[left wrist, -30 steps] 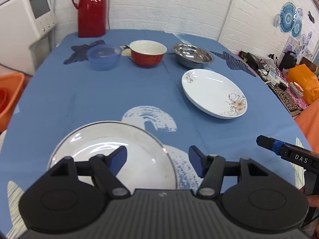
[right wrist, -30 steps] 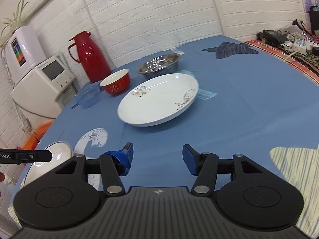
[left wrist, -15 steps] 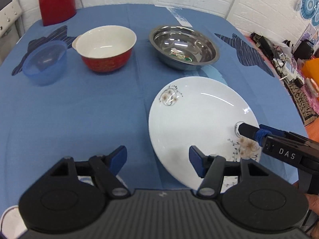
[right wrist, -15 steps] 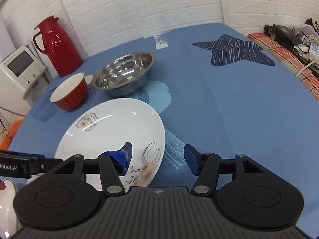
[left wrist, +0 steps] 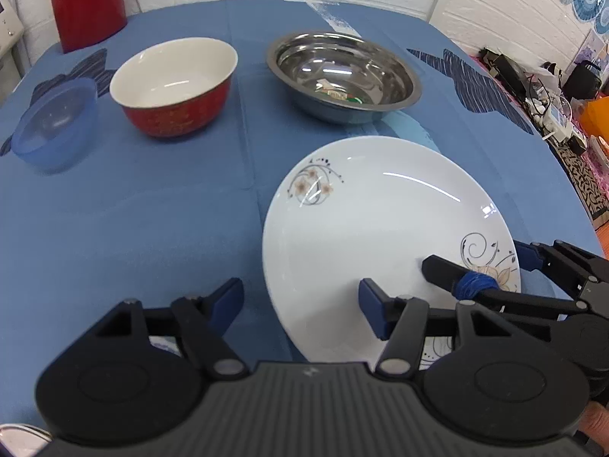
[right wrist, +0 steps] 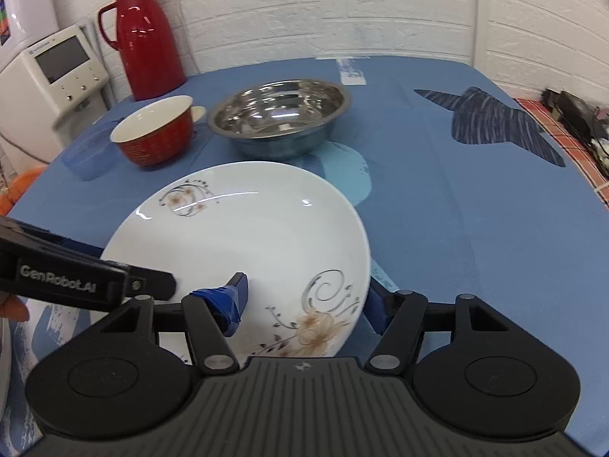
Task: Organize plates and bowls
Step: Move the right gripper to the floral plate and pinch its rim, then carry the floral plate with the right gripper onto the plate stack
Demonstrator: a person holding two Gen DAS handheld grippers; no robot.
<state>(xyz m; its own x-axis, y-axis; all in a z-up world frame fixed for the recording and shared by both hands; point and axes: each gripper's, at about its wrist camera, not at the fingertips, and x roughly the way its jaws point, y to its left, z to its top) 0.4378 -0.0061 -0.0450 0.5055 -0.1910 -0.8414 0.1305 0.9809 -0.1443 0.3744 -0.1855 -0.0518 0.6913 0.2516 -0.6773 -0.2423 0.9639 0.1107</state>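
Left wrist view: the left gripper (left wrist: 300, 306) hovers low over the blue tablecloth (left wrist: 133, 228), fingers spread wide and holding nothing; its right finger overlaps the near-left rim of the white floral plate (left wrist: 380, 228).
Translucent blue plastic bowl (left wrist: 53, 125): far left.
Red ceramic bowl with white inside (left wrist: 175, 85): just right of it, upright.
Stainless steel bowl (left wrist: 342, 76): further right, behind the plate.
Right wrist view: the right gripper (right wrist: 306, 302) straddles the plate's near-right rim, one finger over the plate's face, the other outside the edge, gap still wide.
Red thermos jug (right wrist: 146, 38): back left, by the wall.
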